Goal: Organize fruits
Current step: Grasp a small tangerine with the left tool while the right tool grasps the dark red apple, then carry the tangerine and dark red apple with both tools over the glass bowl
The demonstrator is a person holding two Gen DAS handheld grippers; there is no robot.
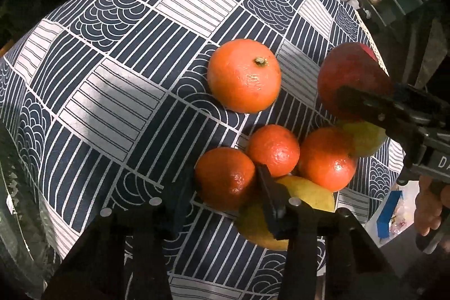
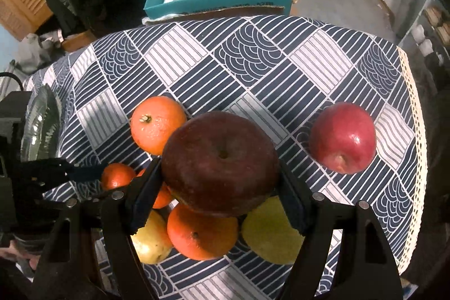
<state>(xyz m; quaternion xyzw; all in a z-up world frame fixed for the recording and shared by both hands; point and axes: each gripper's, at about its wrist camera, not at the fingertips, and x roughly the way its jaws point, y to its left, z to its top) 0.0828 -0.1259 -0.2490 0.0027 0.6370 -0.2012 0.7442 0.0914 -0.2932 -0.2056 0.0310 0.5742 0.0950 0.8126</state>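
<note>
clamping a dark red apple [image 2: 220, 162] above the fruit pile [image 2: 202, 232], the right gripper [image 2: 219, 194] seems to be sorting it toward the lone apple [image 2: 343, 137] beside the pile, while the left gripper [image 1: 225, 189] pinches a small orange [image 1: 225, 177] at the pile's edge.

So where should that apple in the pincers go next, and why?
Probably rightward, down beside the other apple. The right gripper holds its apple above the heap of oranges and pears, and the other apple lies alone on the cloth; like probably goes with like.
</note>
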